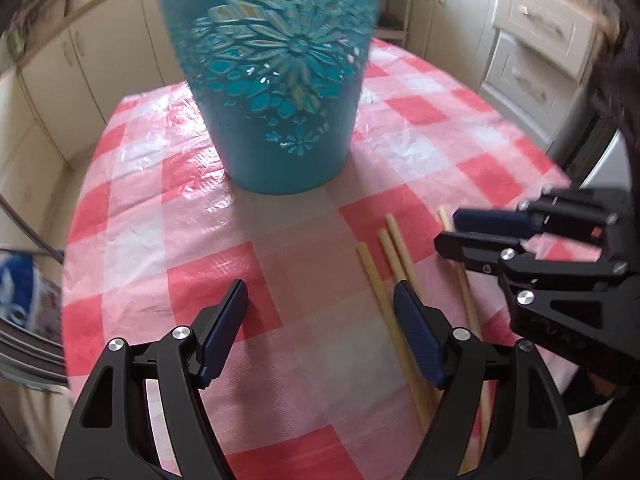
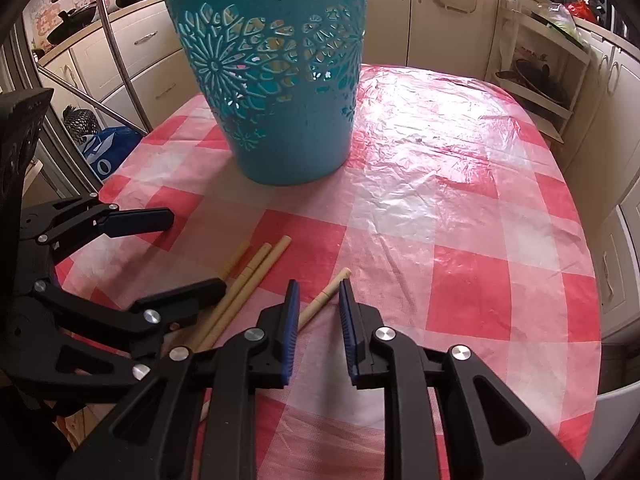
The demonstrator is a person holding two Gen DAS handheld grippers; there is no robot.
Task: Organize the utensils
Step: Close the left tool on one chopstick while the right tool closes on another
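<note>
Right wrist view showed four wooden chopsticks on the checked tabletop point(image 2: 460, 208): three chopsticks point(image 2: 240, 280) lay bunched side by side, and a single chopstick point(image 2: 326, 294) lay apart to their right, its far tip pointing away from the camera. The right tongs point(image 2: 318, 320) straddled that single stick, fingers part open with one on each side and nothing yet gripped. Whether the pads touched the wood could not be told. In the left wrist view the left tongs point(image 1: 320, 332) stood wide open and empty above the cloth, the inner finger point(image 1: 416, 336) crossing over the bunch of three.

Beyond the sticks, further back on the tabletop, stood a tall teal basket point(image 2: 276, 80) with cut-out flower patterns, upright and well apart from the chopsticks. Kitchen cabinets point(image 2: 400, 20) ringed the table.

The step in hand looked like the first pick: the single stick was being lined up for a grasp. The next move would call for closing the right tongs squarely on the thin shaft, low enough to catch it against the slick plastic cover, then lifting it clear and tipping it upright over the basket's rim. A round stick might roll or pivot if pinched off-centre.
</note>
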